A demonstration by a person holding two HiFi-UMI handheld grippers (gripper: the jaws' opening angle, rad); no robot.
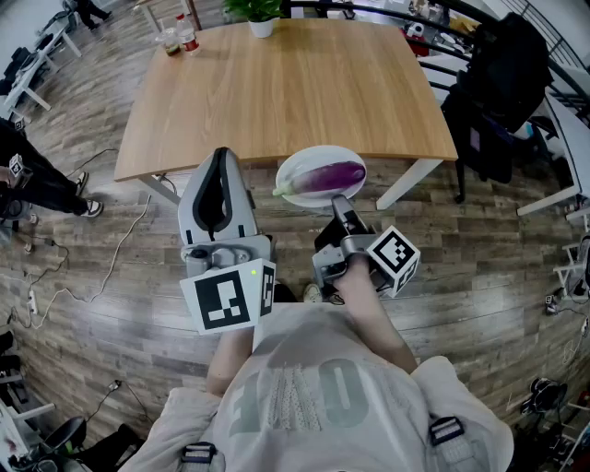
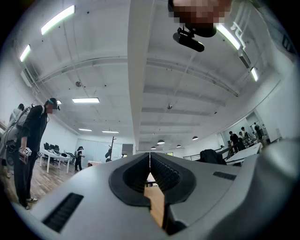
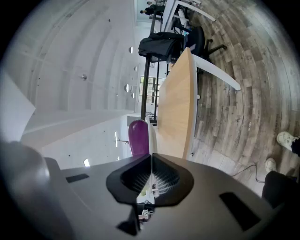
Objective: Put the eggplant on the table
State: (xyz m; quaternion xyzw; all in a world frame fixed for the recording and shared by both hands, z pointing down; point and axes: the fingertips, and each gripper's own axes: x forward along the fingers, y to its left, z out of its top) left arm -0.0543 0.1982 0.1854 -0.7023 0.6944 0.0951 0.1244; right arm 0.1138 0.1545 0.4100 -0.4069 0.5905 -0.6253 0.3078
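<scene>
A purple eggplant (image 1: 334, 173) with a green stem lies on a white plate (image 1: 297, 166), which hangs in the air just off the near edge of the wooden table (image 1: 286, 92). My right gripper (image 1: 340, 200) is shut on the plate's near rim. In the right gripper view the thin plate edge (image 3: 151, 135) runs between the shut jaws of the right gripper (image 3: 151, 155), with the eggplant (image 3: 138, 137) beside it and the table (image 3: 178, 108) beyond. My left gripper (image 1: 221, 155) is shut and empty, left of the plate. In its own view the left gripper (image 2: 150, 155) is tilted upward.
A potted plant (image 1: 261, 15) and bottles (image 1: 182, 37) stand at the table's far edge. A black chair with a bag (image 1: 502, 88) is at the right. A person (image 1: 32, 180) stands at the left, and cables (image 1: 111, 267) lie on the wooden floor.
</scene>
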